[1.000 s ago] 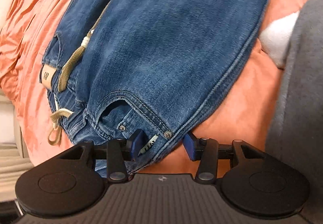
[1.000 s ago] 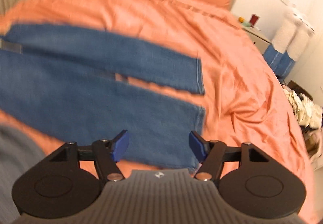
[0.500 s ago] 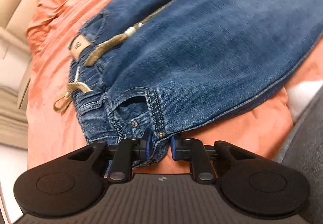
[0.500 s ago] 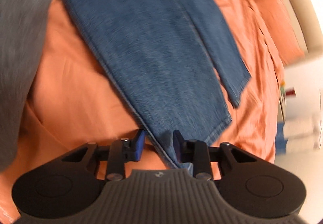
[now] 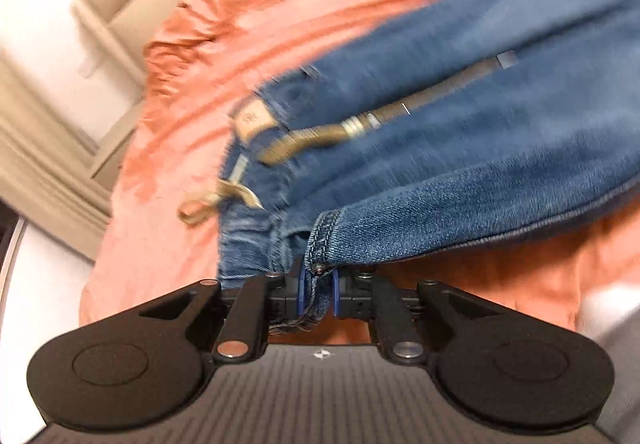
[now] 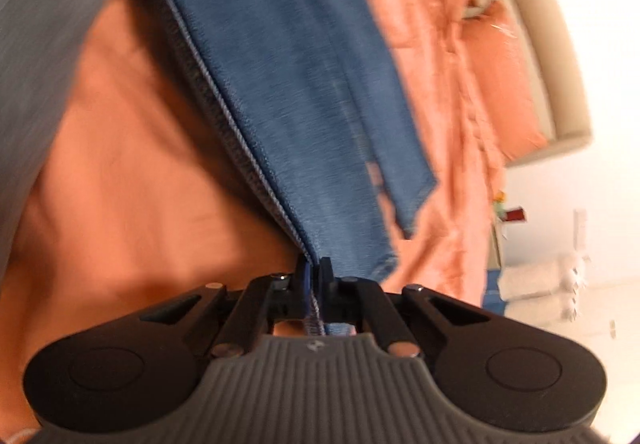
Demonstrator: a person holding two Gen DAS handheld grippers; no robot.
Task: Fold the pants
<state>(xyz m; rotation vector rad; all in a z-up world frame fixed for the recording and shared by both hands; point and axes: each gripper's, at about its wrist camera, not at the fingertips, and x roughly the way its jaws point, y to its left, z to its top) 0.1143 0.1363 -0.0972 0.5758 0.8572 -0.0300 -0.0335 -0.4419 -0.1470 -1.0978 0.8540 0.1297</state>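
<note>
Left wrist view: the left gripper [image 5: 319, 294] was clamped on the waist corner of the jeans [image 5: 460, 147], which ran toward the upper right across the bed [image 5: 280, 3]. The right gripper [image 6: 314, 284] pinched the near leg's side seam by the hem, legs stretching up-frame.

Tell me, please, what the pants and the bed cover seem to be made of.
Pants: likely blue denim, matte and faded, with thick double stitching at the pocket seam and a metal rivet.
Bed cover: probably thin woven cotton, orange and matte; it wrinkles finely. The exact fibre cannot be told.
</note>
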